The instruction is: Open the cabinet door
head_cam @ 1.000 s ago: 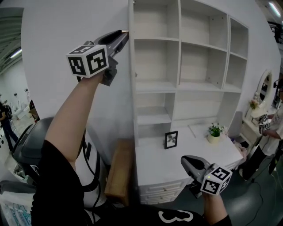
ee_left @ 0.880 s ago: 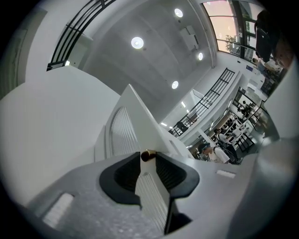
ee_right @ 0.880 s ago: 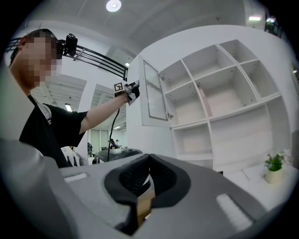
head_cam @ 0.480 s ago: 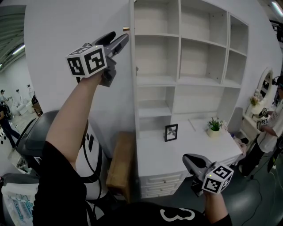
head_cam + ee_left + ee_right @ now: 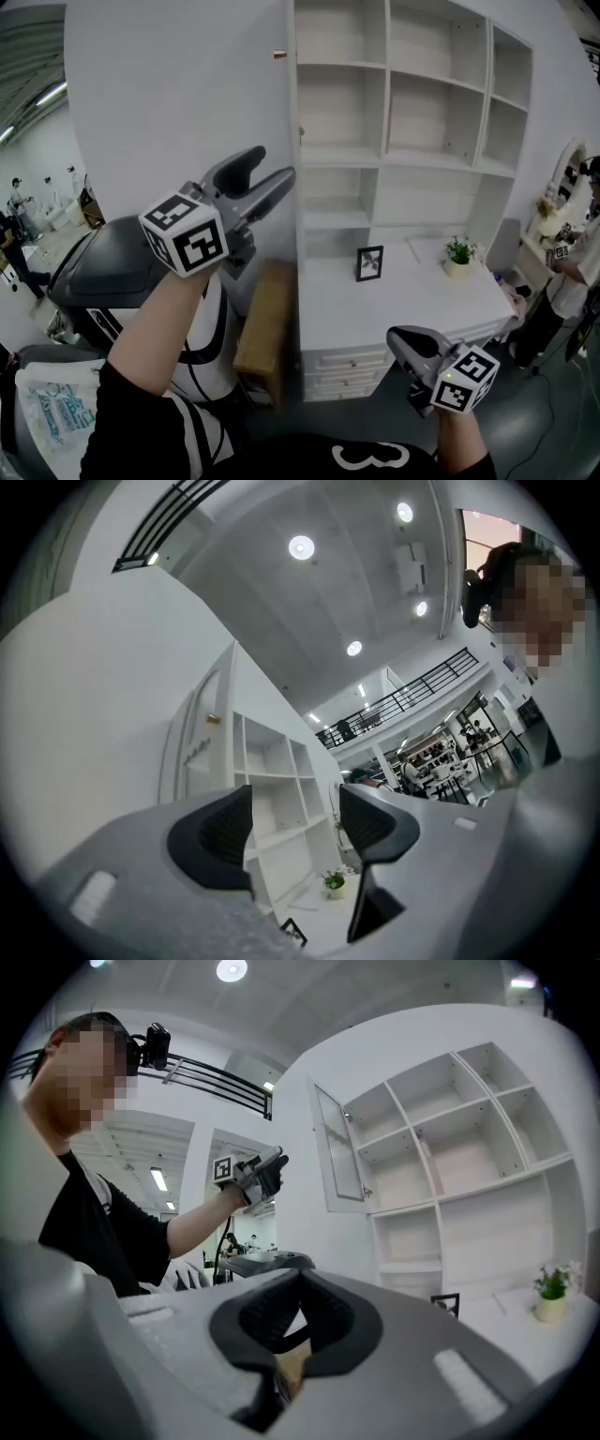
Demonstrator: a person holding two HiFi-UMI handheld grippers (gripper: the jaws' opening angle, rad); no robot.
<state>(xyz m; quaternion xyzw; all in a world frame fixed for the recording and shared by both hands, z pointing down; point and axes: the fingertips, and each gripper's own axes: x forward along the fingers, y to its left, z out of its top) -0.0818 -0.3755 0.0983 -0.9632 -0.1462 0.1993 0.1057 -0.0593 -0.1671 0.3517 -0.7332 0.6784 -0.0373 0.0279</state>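
Note:
The white cabinet (image 5: pixel 412 122) has open shelves, and its glazed door (image 5: pixel 292 94) stands swung out, edge-on to the head view, with a small brass knob (image 5: pixel 279 54) near its top. My left gripper (image 5: pixel 270 165) hangs left of and below that knob, clear of the door; its jaws are opening and nothing is between them. In the left gripper view the gripper (image 5: pixel 298 817) frames the shelves, with the door (image 5: pixel 192 752) at left. My right gripper (image 5: pixel 396 337) is low before the desk, shut and empty. The right gripper view shows the open door (image 5: pixel 339 1147) and the left gripper (image 5: pixel 262 1171).
On the white desk top (image 5: pixel 422 291) stand a black picture frame (image 5: pixel 369 263) and a potted plant (image 5: pixel 458 253), with drawers (image 5: pixel 352 370) below. A wooden board (image 5: pixel 262 323) leans at the cabinet's left, beside a grey machine (image 5: pixel 122 262). A person (image 5: pixel 577 272) stands at far right.
My left gripper let go of the knob, its jaws spread, and it dropped down and to the left away from the door. The right gripper stayed low by the desk.

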